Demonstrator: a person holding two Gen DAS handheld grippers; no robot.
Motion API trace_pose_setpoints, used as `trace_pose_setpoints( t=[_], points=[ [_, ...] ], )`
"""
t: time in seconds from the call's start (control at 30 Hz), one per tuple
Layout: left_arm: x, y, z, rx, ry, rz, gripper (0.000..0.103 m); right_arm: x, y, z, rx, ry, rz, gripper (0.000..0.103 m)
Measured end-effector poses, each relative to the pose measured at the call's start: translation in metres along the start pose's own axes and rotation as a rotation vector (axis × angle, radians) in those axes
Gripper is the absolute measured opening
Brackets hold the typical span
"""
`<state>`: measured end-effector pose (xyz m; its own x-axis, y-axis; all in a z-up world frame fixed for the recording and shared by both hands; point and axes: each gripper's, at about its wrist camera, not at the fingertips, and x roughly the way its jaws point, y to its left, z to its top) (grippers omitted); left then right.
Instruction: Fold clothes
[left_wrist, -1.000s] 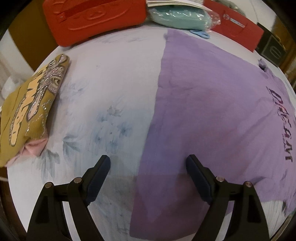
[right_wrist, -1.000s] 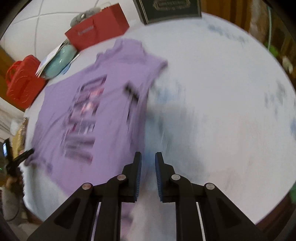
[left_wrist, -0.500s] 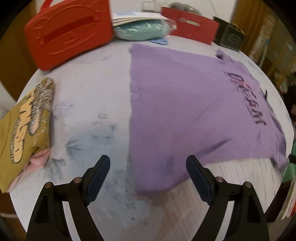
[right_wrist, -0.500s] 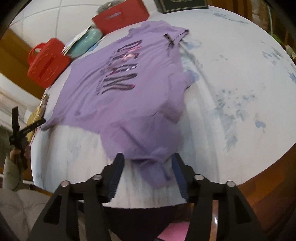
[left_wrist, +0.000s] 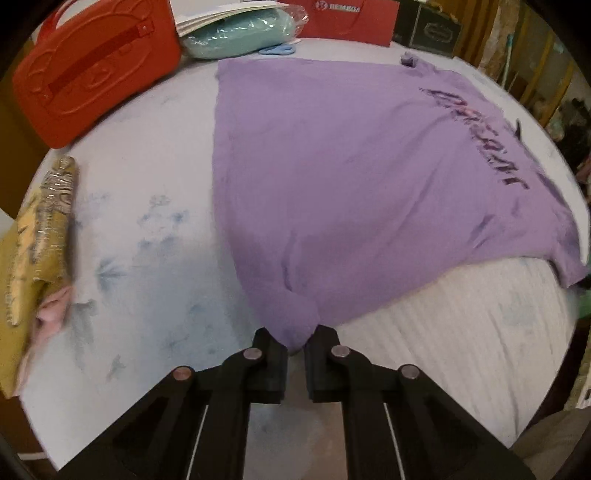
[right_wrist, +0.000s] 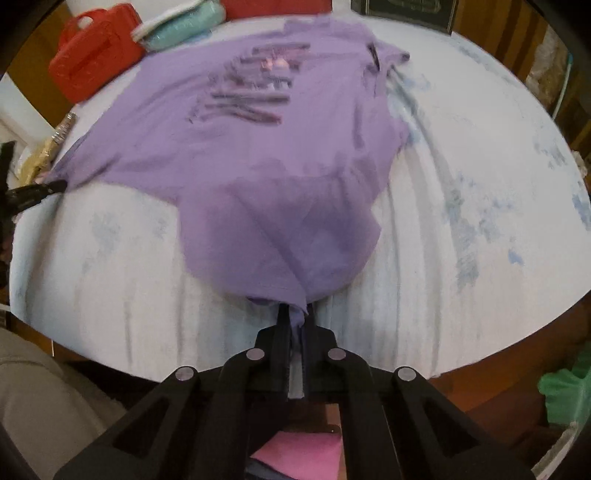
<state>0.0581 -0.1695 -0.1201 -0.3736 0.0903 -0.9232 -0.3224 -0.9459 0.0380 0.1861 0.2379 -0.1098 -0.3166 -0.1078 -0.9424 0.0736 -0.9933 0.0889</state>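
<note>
A purple T-shirt (left_wrist: 351, 177) with dark lettering lies spread on the white, blue-flowered tablecloth (left_wrist: 147, 240). My left gripper (left_wrist: 295, 341) is shut on the shirt's near bottom corner, which bunches between the fingers. In the right wrist view the shirt (right_wrist: 240, 147) is blurred. My right gripper (right_wrist: 295, 314) is shut on its near sleeve end, which lifts off the cloth towards me. The left gripper's fingertip (right_wrist: 44, 190) shows at the shirt's far left corner.
A folded mustard garment on a pink one (left_wrist: 33, 240) lies at the table's left edge. A red case (left_wrist: 96, 62), a teal pouch under papers (left_wrist: 236, 33), a red bag (left_wrist: 343, 18) and a dark box (left_wrist: 432, 31) line the far edge. The table's near edge (right_wrist: 480, 354) drops off.
Both grippers have closed on the purple shirt: the left on its bottom corner, the right on the sleeve end. Both were open half a second ago. The shirt's near edge is pulled up.
</note>
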Motion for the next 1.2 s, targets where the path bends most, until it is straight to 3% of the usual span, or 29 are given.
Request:
trace_pose_setpoints(
  t=[0.13, 0.23, 0.37, 0.43, 0.5, 0.57, 0.63, 0.7, 0.77, 1.0, 1.2],
  points=[
    [-0.035, -0.004, 0.010, 0.021, -0.068, -0.030, 0.006, -0.053, -0.005, 0.018, -0.017, -0.119, -0.009, 0.004],
    [-0.058, -0.003, 0.025, 0.044, -0.090, -0.070, 0.006, -0.082, -0.012, 0.049, -0.059, -0.182, -0.011, 0.004],
    [-0.048, 0.012, 0.068, 0.024, -0.056, -0.072, 0.008, -0.078, -0.026, 0.117, -0.111, -0.177, -0.033, 0.004],
    [-0.033, 0.026, 0.093, -0.023, -0.036, -0.045, 0.015, -0.063, -0.033, 0.153, -0.101, -0.188, -0.085, 0.008],
    [-0.017, 0.044, 0.117, -0.112, -0.024, -0.006, 0.035, -0.046, -0.043, 0.183, -0.044, -0.211, -0.123, 0.032],
    [-0.011, 0.056, 0.124, -0.176, -0.020, 0.021, 0.046, -0.041, -0.050, 0.193, 0.007, -0.221, -0.126, 0.034],
    [-0.009, 0.064, 0.121, -0.215, -0.029, 0.022, 0.049, -0.043, -0.056, 0.189, 0.059, -0.241, -0.090, 0.035],
    [-0.007, 0.067, 0.111, -0.227, -0.033, 0.022, 0.060, -0.048, -0.060, 0.173, 0.076, -0.254, -0.070, 0.047],
    [-0.003, 0.068, 0.097, -0.225, -0.023, 0.033, 0.060, -0.052, -0.063, 0.151, 0.092, -0.266, -0.066, 0.052],
    [0.025, 0.057, 0.082, -0.245, 0.009, -0.003, 0.060, -0.036, -0.062, 0.088, 0.146, -0.209, -0.010, 0.053],
    [0.045, 0.032, 0.099, -0.209, 0.007, 0.008, 0.060, -0.017, -0.057, 0.077, 0.163, -0.185, 0.008, 0.053]
  ],
)
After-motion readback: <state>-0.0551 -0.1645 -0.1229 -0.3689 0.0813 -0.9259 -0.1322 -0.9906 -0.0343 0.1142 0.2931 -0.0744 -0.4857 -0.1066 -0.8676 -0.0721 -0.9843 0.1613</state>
